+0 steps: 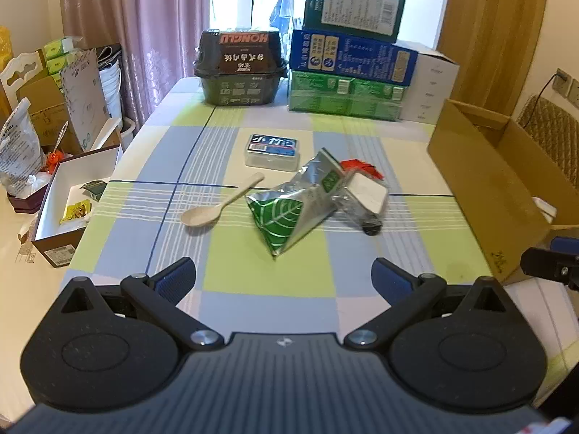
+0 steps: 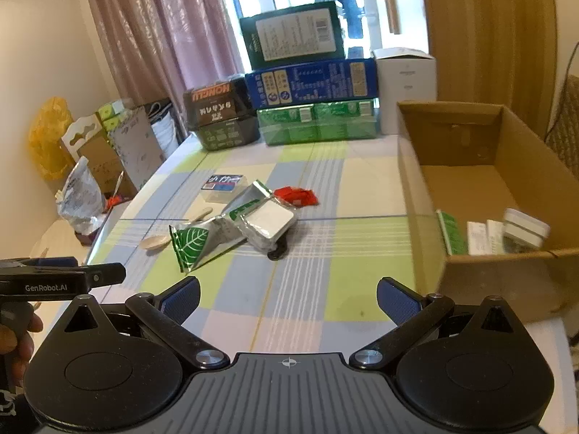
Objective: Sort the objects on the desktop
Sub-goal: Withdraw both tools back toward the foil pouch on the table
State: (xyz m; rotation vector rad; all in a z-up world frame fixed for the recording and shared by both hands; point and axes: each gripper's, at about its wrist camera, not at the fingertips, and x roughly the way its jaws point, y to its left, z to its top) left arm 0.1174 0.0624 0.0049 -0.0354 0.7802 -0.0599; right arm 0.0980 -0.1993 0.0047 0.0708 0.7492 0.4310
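On the checked tablecloth lie a silver-green foil bag, a beige spoon, a clear box with a blue label, a silvery packet and a red wrapper. My left gripper hovers open near the table's front edge, short of the foil bag. Open too, my right gripper hangs over the cloth beside the cardboard box, which holds several small items.
Stacked cartons and a dark tub stand along the table's far edge. Left of the table sits an open white box among bags and cartons. A hand holds the left gripper's body.
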